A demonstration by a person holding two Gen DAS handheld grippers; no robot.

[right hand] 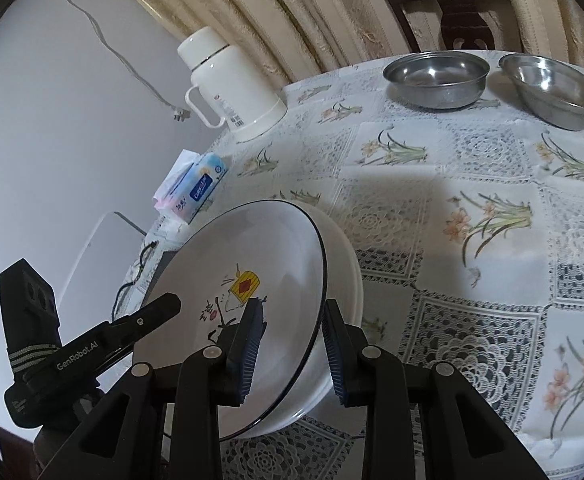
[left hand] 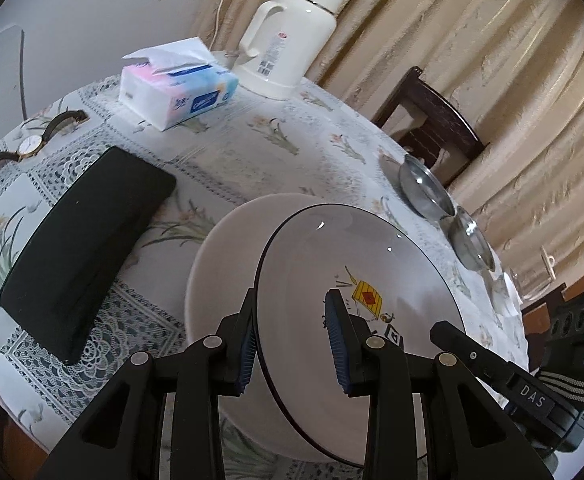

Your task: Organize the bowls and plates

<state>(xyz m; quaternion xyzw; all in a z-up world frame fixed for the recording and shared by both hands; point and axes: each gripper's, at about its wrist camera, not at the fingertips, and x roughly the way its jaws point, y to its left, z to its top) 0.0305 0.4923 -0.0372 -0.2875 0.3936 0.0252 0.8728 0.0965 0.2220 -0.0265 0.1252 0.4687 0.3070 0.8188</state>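
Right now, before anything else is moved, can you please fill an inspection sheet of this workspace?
Surface: round table under a floral lace cloth.
Job's things: black-rimmed decorated plate lying tilted on a plain white plate; two steel bowls side by side at the far edge, apart.
Clutter: white thermos jug, tissue pack, wristwatch, black case.
Grippers: left gripper and right gripper both open, each straddling the decorated plate's rim.
Cables: a white cord with plug hangs on the wall; thin dark wires at the table's left.
Surroundings: curtain, dark wooden chair.
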